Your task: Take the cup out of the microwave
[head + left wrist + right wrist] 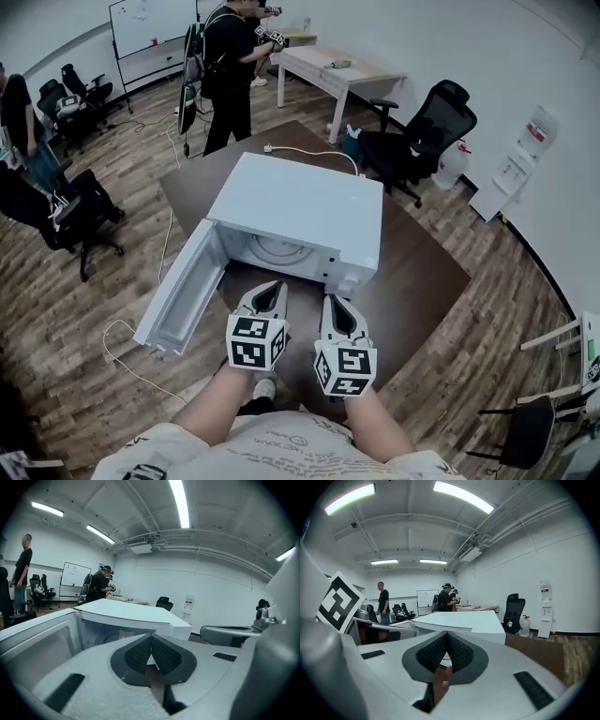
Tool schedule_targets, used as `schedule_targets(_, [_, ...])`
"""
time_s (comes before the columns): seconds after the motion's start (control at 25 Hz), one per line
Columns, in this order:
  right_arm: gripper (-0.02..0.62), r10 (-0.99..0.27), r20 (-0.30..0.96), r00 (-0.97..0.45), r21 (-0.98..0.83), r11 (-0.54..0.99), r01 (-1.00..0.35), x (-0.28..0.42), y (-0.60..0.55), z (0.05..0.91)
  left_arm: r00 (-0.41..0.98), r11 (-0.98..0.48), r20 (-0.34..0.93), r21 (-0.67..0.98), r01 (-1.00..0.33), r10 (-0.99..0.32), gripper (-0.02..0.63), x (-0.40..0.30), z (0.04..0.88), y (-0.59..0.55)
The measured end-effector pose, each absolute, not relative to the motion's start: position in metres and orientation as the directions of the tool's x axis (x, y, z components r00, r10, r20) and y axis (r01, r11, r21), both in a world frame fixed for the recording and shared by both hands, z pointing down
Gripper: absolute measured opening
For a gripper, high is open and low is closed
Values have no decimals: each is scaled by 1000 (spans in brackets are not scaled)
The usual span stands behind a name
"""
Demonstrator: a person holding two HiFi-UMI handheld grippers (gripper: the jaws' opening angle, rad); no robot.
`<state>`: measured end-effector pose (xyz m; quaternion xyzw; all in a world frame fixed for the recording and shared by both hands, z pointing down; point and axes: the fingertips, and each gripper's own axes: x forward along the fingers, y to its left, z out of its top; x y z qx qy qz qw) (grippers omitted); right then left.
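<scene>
A white microwave (300,202) stands on a dark brown table (422,281) with its door (183,286) swung open to the left. Inside, only the round turntable (279,249) shows; no cup is visible in any view. My left gripper (270,292) and right gripper (336,309) hover side by side just in front of the open cavity, both shut with nothing between their pads. In the left gripper view the left gripper (151,638) points at the microwave (131,616). The right gripper (447,635) looks over the microwave's top (464,620).
A black office chair (422,131) and a light desk (328,70) stand beyond the table. A person (225,66) stands at the back, more chairs (80,216) at the left. A white cable (122,356) trails on the wood floor, and a water dispenser (520,169) is at the right wall.
</scene>
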<state>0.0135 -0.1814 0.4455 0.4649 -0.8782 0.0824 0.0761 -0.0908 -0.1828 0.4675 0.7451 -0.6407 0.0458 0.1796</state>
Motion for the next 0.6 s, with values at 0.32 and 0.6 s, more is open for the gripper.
schedule_targets(0.32, [15,-857,245,-454,-86,447,-890,18,-188,454,244,-178,324,221,-959,-914,14,-110,485,-206])
schedule_targets(0.6, [16,-884,245,-399,-37,403,-914,16,-195,455,276,-219,347,195,-956,-896,15,-126,511,-232])
